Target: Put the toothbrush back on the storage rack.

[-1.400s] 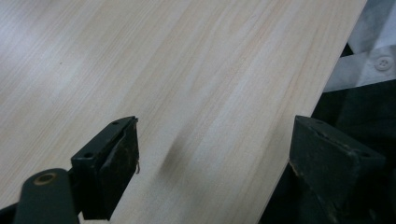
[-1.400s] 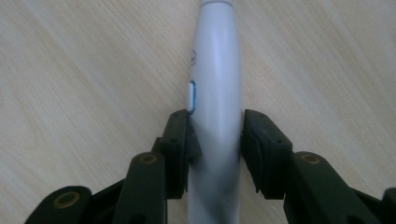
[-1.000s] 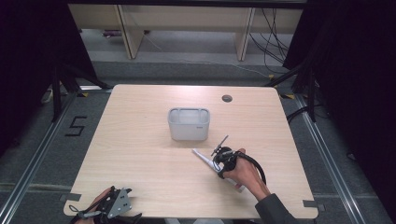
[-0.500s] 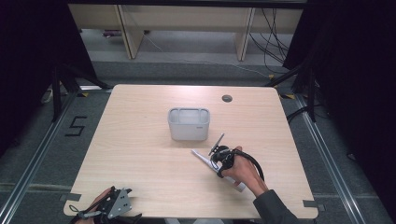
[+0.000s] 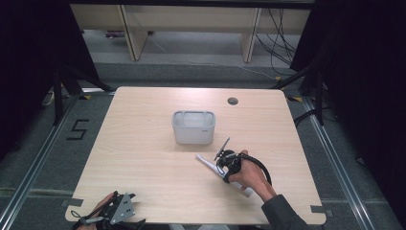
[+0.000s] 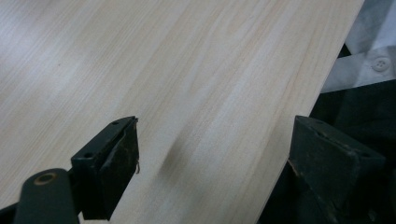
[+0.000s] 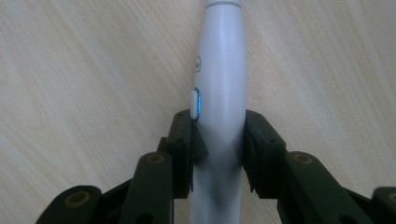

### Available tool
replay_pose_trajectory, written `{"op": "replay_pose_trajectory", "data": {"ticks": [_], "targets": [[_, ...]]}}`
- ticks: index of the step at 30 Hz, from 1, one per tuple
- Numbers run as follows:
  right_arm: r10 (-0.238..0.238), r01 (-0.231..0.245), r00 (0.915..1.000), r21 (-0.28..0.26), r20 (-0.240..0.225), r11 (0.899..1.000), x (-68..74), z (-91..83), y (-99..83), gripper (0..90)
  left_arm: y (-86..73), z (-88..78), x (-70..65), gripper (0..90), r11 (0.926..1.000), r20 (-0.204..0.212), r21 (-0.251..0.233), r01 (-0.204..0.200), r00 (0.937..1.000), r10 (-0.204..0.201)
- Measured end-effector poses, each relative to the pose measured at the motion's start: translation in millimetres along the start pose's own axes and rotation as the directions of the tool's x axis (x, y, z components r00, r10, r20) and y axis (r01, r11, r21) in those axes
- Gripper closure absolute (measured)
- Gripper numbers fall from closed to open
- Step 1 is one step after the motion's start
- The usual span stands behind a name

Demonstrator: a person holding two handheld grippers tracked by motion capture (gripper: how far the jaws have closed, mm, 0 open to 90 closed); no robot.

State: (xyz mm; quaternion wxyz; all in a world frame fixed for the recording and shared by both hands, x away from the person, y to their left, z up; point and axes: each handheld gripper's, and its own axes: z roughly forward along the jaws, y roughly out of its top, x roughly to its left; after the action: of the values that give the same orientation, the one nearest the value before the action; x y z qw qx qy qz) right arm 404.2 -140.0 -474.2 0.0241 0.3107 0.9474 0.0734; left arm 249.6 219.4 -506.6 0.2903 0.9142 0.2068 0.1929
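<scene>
A white stick-shaped device (image 7: 219, 70) with a blue-ringed button lies flat on the wooden table (image 5: 143, 163), right of centre and near the front. My right gripper (image 7: 218, 135) is shut on its body just below the button, one black pad on each side. From above, the right gripper (image 5: 225, 165) sits over the device (image 5: 205, 163), whose two ends stick out past the hand. At the table's front left corner my left gripper (image 5: 117, 211) rests. Its jaws stand wide apart over the table edge, and the left gripper (image 6: 215, 154) holds nothing.
A grey rectangular open-topped bin (image 5: 193, 127) stands at mid-table, just behind the device. A round cable hole (image 5: 232, 101) lies near the back edge. Beyond the table edge in the left gripper view hangs white cloth with a button (image 6: 369, 56).
</scene>
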Motion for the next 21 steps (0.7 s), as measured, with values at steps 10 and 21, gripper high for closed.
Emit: {"op": "replay_pose_trajectory", "data": {"ticks": [10,21], "targets": [[-0.001,0.001,0.9999,-0.052,0.012,0.999,-4.1,-5.5,-10.5,66.4,0.2,-0.8,0.9,15.6,0.9998,0.003,0.013,-0.015,0.9999,0.014],[0.011,-0.012,0.9999,-0.19,-0.007,0.982,-7.1,-29.0,-27.2,66.4,0.1,-0.6,1.2,15.6,0.9999,-0.001,0.012,-0.012,0.9999,0.012]]}}
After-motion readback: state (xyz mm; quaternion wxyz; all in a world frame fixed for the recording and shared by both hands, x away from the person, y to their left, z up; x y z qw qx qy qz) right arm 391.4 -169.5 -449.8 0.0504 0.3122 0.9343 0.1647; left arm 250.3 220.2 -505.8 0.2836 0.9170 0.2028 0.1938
